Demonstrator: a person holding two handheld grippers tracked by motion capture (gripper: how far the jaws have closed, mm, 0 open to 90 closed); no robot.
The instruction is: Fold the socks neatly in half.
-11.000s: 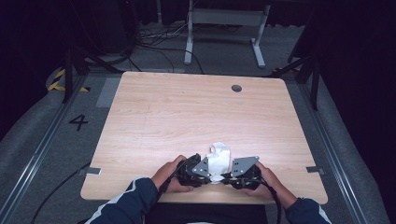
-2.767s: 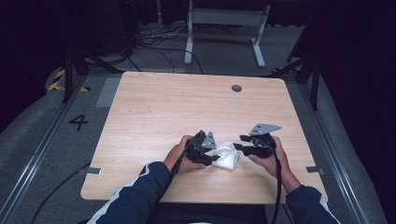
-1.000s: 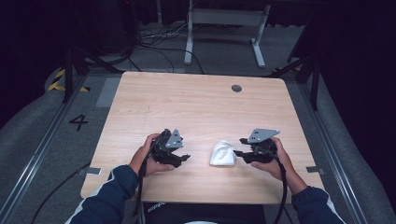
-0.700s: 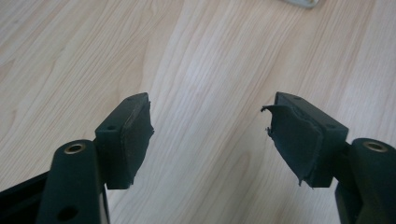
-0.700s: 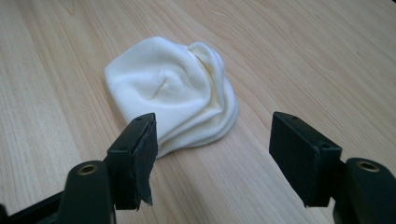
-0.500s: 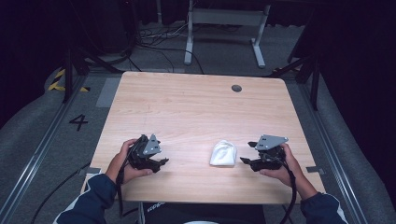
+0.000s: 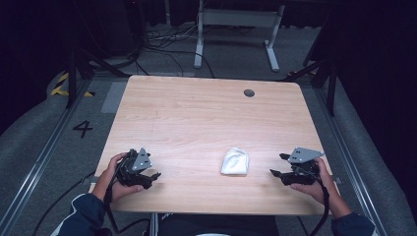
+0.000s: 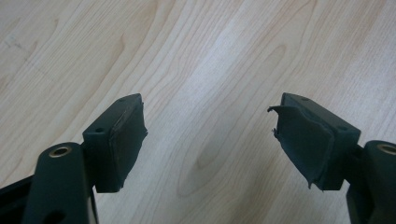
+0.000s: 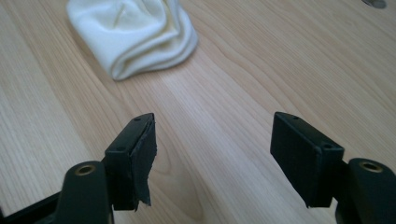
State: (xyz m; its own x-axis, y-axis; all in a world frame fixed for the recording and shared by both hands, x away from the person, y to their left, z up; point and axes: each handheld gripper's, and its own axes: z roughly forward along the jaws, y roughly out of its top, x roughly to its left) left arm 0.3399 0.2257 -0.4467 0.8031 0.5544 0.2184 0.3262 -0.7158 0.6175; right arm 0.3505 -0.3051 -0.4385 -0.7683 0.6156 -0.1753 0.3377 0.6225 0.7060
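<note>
High view showing both hands resting near the table's (image 7: 206,113) front edge, left gripper (image 7: 147,178) lying low at the left, right gripper (image 7: 279,173) at the right, each gaping wide and just opening with nothing between, white folded cloth, possibly a sock (image 7: 235,161), lying between them, nearer the right.

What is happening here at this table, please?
A person sits at a wooden table with a gripper in each hand. A folded white cloth lies on the table between them, touched by neither. The left gripper is near the table's front left edge and the right gripper near its front right edge. Both have just been opening their jaws, with nothing between them. The folding looks done, though I cannot be sure.
</note>
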